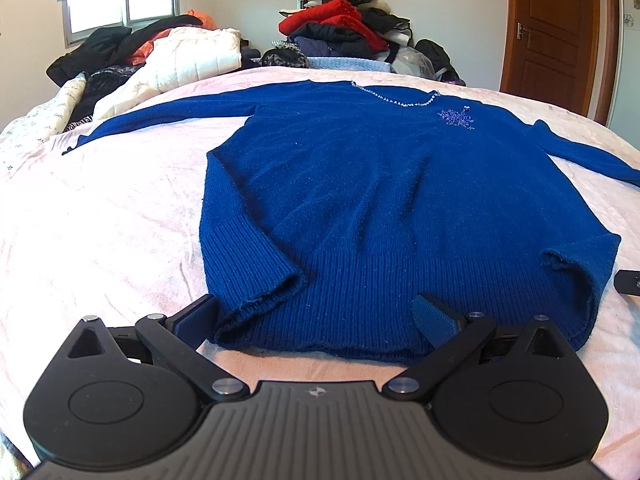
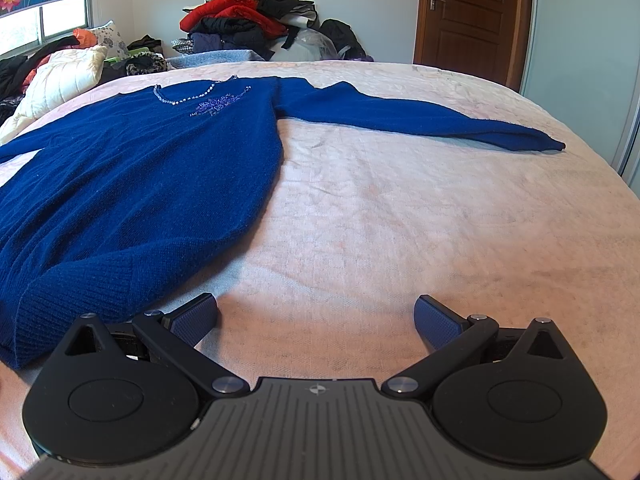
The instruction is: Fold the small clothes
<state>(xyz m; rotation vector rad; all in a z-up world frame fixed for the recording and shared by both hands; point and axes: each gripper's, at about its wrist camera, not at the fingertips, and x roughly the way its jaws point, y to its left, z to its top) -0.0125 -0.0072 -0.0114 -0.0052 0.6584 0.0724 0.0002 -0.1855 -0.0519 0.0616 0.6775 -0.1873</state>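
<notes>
A dark blue knit sweater point(image 1: 380, 200) lies flat and face up on the pink bed cover, hem toward me, both sleeves spread out sideways. It has a beaded neckline and a sparkly motif on the chest. My left gripper point(image 1: 316, 320) is open, low over the hem's left part, with the hem between its fingers. In the right wrist view the sweater point(image 2: 140, 168) fills the left side, its sleeve point(image 2: 420, 120) stretching right. My right gripper point(image 2: 316, 320) is open and empty over bare cover, just right of the hem corner. A tip of the right gripper point(image 1: 628, 282) shows at the left wrist view's right edge.
The bed point(image 2: 440, 220) is wide with pink cover to the right. Piles of clothes point(image 1: 344, 28) and a white quilt point(image 1: 192, 60) sit at the far side. A wooden door point(image 2: 472, 16) stands at the back right.
</notes>
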